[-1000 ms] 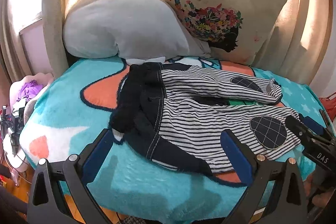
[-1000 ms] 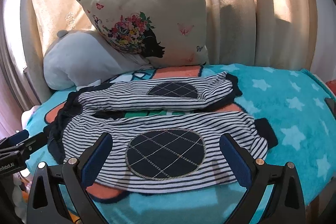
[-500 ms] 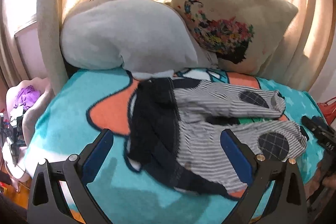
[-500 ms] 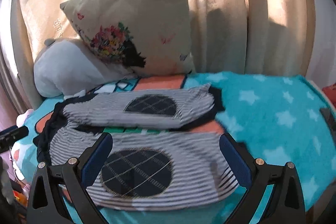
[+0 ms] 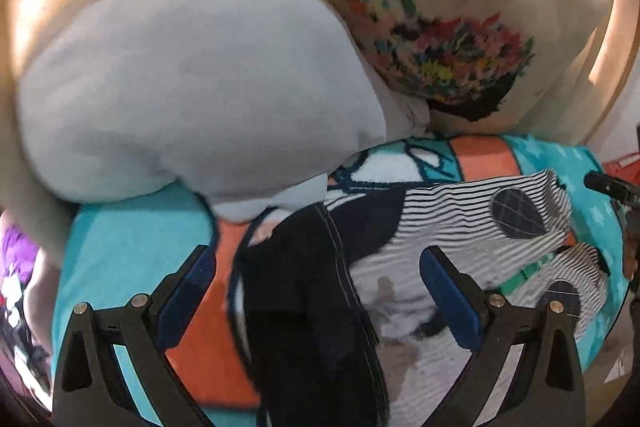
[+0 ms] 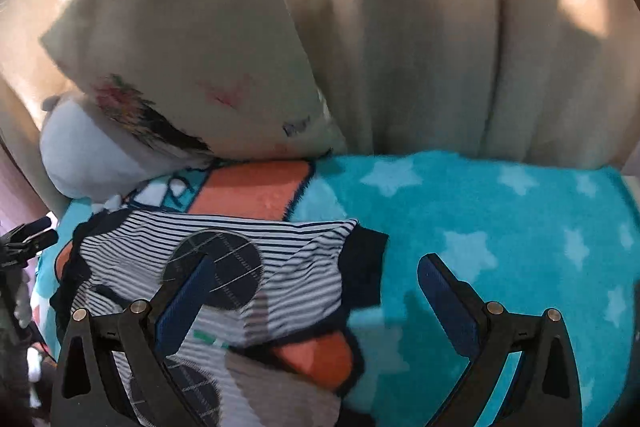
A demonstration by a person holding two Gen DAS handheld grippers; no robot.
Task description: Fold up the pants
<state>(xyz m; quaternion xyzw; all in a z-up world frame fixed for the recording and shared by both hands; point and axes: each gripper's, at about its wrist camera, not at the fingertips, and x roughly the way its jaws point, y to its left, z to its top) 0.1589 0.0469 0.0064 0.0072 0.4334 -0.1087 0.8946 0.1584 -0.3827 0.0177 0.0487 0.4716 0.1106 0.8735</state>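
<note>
Striped pants [image 5: 452, 227] with a dark navy waistband [image 5: 304, 291] and round navy knee patches lie flat on a teal blanket [image 5: 132, 251], legs spread apart. My left gripper [image 5: 316, 291] is open and empty, low over the waistband end. My right gripper [image 6: 316, 291] is open and empty, low over the far leg's dark cuff [image 6: 362, 267], its left finger over the knee patch [image 6: 224, 267]. The striped legs [image 6: 280, 267] run left in the right wrist view. The right gripper's tip [image 5: 608, 185] shows at the right edge of the left wrist view.
A grey plush cushion [image 5: 192, 87] and a cream flower-print pillow [image 5: 440, 27] lean against beige curtains [image 6: 440, 47] just behind the pants. The starred teal blanket [image 6: 520, 227] spreads to the right. Clutter lies off the bed's left edge [image 5: 16, 287].
Both grippers moved forward and down toward the far side of the pants: the left over the waistband, the right over the far leg's cuff. The pants have not moved.
</note>
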